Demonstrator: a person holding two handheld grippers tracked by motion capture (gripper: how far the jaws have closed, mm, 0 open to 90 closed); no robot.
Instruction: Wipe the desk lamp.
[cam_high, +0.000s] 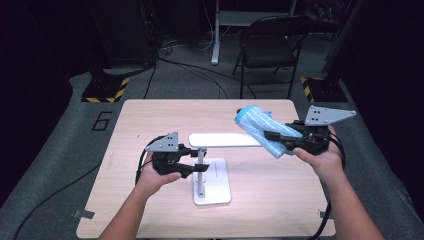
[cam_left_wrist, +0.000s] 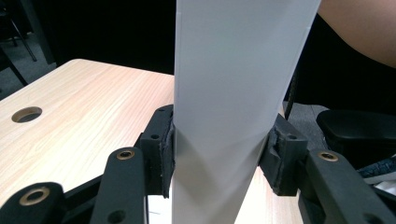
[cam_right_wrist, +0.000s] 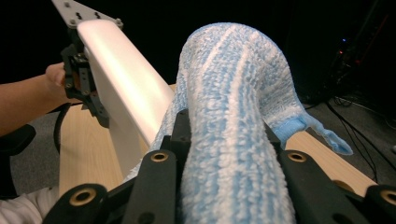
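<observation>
Item: white desk lamp (cam_high: 212, 172), smooth matte plastic, flat rectangular base, thin metal post, long rounded bar head (cam_high: 225, 139); stands at the centre of a pale wood-grain bench (cam_high: 150, 115). Left hand-held gripper (cam_high: 192, 161), black, jaws clamped on the lamp's flat white body. Right hand-held gripper (cam_high: 272, 136), at 3 o'clock of the lamp, jaws clamped on a fluffy blue-and-white striped terry cloth (cam_high: 257, 126), bunched into a thick roll touching the head's tip.

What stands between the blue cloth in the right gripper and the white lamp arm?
Nothing visible stands between them. The blue cloth, clamped in the right gripper, already meets the free end of the white lamp arm in the high view. The left gripper grips that arm near its other end, away from the cloth.
</observation>
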